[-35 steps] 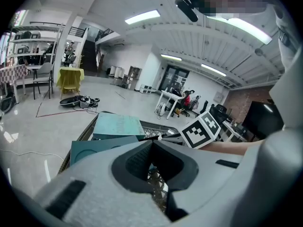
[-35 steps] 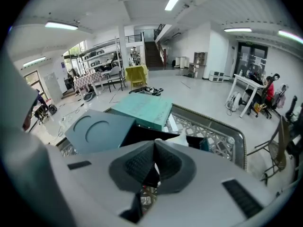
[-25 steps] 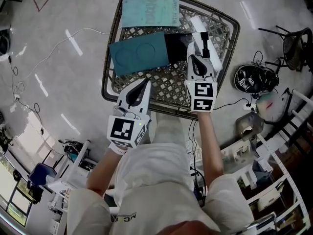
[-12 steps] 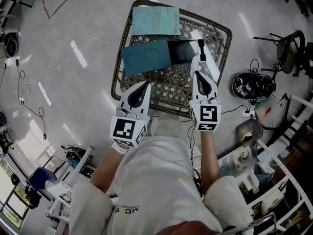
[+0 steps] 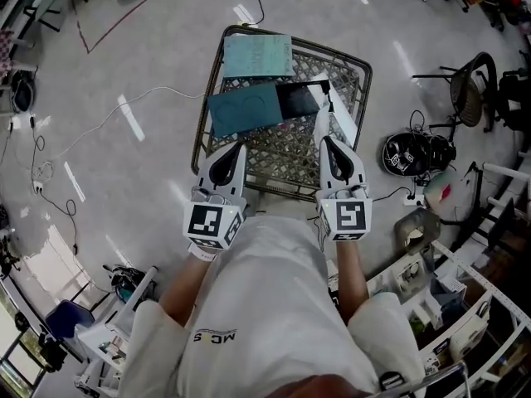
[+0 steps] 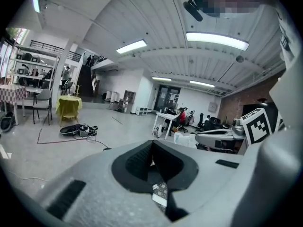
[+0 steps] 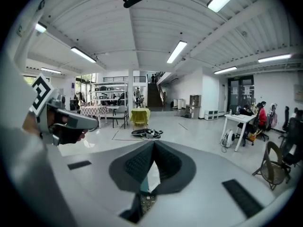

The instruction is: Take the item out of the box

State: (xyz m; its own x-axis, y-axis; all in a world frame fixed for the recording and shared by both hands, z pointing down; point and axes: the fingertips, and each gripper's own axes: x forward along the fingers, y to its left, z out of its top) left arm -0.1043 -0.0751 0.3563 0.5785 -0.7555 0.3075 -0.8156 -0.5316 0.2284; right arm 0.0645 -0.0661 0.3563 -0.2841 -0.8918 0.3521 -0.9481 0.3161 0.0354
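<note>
Wicker table bears black box just beyond right tool.

A dark lattice-topped table with a rounded metal rim stands just ahead of the left gripper and the right gripper. To the right of the right gripper, a rounded black helmet lies on the grey floor, with a black wire chair beyond it. A thin white cable trails away left of the left gripper. Far ahead stands a yellow-draped table.

Right hand-held gripper has drawn back over the basket.
</note>
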